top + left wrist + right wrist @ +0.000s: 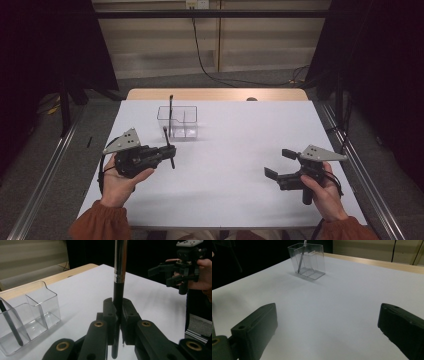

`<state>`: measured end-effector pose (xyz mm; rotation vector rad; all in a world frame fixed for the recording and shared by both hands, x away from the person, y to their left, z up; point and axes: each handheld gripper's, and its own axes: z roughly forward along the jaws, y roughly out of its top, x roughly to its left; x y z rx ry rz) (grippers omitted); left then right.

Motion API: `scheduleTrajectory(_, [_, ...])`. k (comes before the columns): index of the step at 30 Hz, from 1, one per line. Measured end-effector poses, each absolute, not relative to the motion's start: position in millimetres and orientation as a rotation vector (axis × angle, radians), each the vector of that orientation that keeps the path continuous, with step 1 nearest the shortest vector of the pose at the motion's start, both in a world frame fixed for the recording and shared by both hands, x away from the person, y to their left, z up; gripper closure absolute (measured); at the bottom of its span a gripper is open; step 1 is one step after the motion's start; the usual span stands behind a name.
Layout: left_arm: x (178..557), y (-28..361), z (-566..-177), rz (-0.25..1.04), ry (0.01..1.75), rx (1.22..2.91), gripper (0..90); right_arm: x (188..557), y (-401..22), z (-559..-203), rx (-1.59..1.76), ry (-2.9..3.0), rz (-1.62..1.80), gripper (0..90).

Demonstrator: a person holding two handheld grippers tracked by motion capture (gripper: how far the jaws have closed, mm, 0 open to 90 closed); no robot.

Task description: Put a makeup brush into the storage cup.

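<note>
- My left tongs (169,150) are clamped on a black pen (119,285) low on its barrel, holding it roughly upright above the white tabletop (225,150), so its long end stays free to drop into a slot.
- The clear organiser (178,122) stands just beyond it; one black pen (170,114) already leans in its left compartment, so I judge this one belongs beside it.
- My right tongs (280,164) hang wide open, empty, well apart at the right, clear of the left hand's path.
</note>
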<state>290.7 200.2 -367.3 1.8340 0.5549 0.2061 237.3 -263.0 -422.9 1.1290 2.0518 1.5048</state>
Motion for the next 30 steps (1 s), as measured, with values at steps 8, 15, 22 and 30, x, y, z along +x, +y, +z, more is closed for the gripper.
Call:
scheduleTrajectory(8, [294,203,-367,0.218,0.568,1.829,84.0,226,-277,-433,1.161,1.964,1.491,1.6])
scheduleTrajectory(15, [299,201,-368,0.213,0.579,1.834,84.0,217,-284,-447,1.186,1.903,1.500,1.2])
scheduleTrajectory(22, [304,201,-366,0.225,0.588,1.820,84.0,216,-289,-447,1.173,1.831,1.506,1.1])
scheduleTrajectory(30, [312,206,-366,0.223,0.608,1.812,84.0,218,-287,-450,1.137,1.792,1.496,0.4])
